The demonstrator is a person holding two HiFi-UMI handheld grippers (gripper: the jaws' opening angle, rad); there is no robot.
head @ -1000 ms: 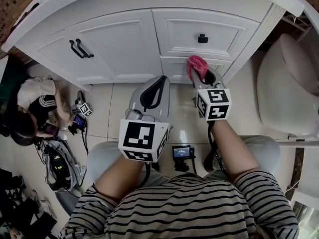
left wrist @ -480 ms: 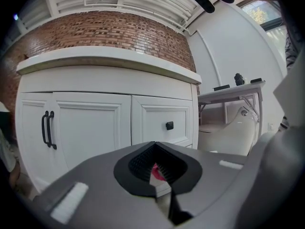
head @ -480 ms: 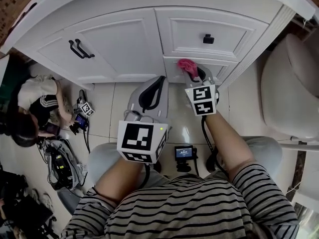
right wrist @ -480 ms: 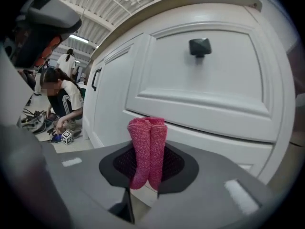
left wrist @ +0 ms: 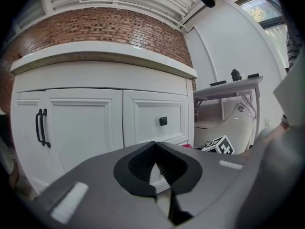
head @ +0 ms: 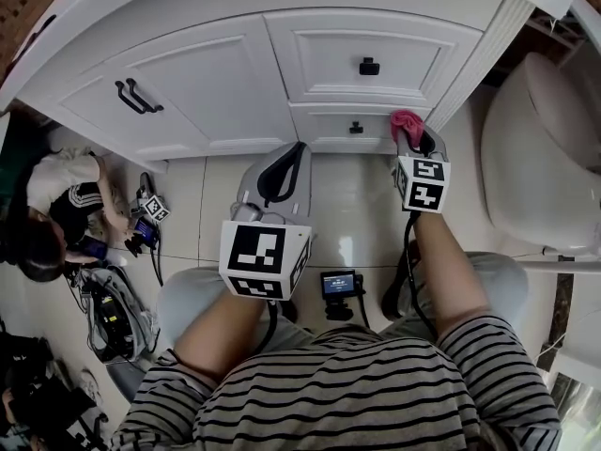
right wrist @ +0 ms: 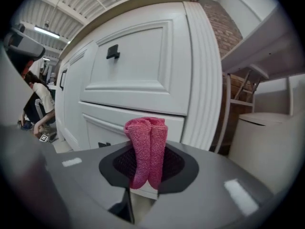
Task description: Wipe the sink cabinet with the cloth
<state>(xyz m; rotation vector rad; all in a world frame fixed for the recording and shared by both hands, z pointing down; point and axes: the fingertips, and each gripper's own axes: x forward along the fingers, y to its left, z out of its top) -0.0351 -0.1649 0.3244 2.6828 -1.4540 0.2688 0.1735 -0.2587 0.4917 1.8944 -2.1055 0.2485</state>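
The white sink cabinet [head: 235, 73] fills the top of the head view, with a double door at left and two drawers at right. My right gripper [head: 413, 139] is shut on a folded pink cloth [head: 406, 122] [right wrist: 147, 149], held against the lower drawer's [head: 352, 120] right end, beside the fluted corner post [head: 470, 59]. My left gripper [head: 280, 172] [left wrist: 155, 168] hangs shut and empty over the floor tiles, a short way in front of the cabinet base.
A white toilet [head: 540, 158] stands close on the right. A person [head: 56, 205] crouches at the left among cables and gear [head: 113, 299]. A small camera device [head: 339, 285] sits on the floor between my knees. Black handles [head: 131, 97] and a knob [head: 369, 66] stick out from the cabinet.
My right gripper has carried the pink cloth rightward along the lower drawer front toward the corner post. The left gripper has stayed about where it was.
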